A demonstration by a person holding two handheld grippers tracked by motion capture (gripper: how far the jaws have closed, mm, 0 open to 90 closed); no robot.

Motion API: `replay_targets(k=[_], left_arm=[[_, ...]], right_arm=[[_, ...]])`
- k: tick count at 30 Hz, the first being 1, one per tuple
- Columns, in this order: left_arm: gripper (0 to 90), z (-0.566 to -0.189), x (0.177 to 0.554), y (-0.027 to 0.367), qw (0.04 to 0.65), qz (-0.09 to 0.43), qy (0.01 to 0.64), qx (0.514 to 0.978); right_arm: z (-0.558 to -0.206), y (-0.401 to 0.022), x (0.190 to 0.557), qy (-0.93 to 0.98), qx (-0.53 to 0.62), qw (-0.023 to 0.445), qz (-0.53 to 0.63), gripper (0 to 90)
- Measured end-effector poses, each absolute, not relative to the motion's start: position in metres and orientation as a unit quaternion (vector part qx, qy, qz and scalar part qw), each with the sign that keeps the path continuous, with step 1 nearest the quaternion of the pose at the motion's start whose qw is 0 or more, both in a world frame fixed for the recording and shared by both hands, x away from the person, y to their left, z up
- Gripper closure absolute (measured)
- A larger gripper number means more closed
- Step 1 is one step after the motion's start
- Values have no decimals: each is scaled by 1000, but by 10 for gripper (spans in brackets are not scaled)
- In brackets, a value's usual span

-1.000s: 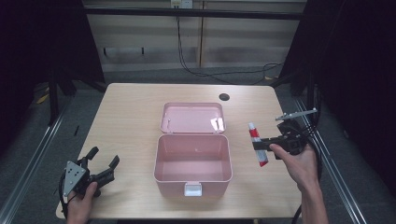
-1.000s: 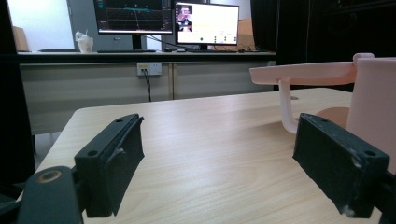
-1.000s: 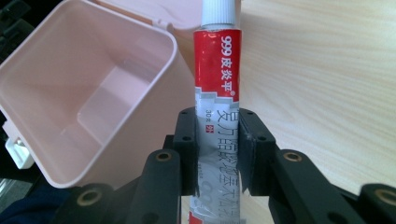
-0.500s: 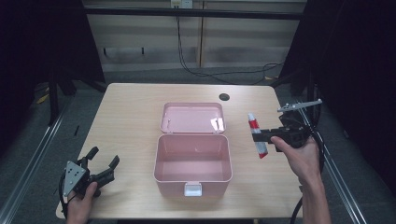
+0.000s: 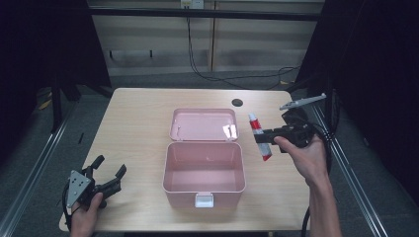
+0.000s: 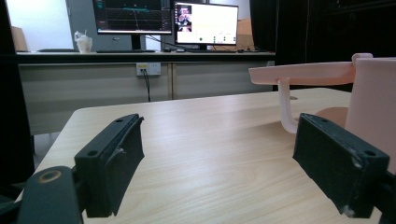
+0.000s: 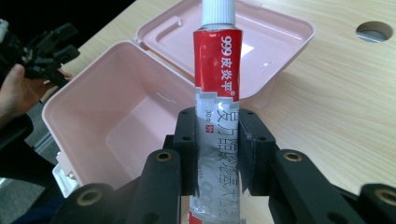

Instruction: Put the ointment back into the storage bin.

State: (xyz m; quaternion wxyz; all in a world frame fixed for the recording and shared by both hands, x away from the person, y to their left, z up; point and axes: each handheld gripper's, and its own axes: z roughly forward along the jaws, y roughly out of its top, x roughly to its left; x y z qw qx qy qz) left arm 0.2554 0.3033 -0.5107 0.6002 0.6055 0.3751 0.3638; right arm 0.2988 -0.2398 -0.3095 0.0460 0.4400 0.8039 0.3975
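- The tube (image 5: 259, 137), red and silver with a white cap, is held in the right gripper (image 5: 265, 138), whose jaws are closed on the tube's silver lower half.
- It is in the air just to the right of the open pink box (image 5: 204, 177), above the tabletop (image 5: 138, 123).
- Its long axis runs away from the person, cap at the far end, roughly along the side of the box.
- The open box lies to the left of the tube, so I judge the coming move to be a short carry to the left and then down.
- The left gripper (image 5: 106, 173) rests at the near left corner, jaws wide apart and holding nothing, well apart from the box.
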Motion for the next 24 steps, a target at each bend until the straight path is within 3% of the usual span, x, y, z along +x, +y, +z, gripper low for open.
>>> replay_targets(k=[24], left_arm=[[157,-511,255,303,602,361,374,606]], right_arm=[[-298,-180,317,847,371,35,378,715]])
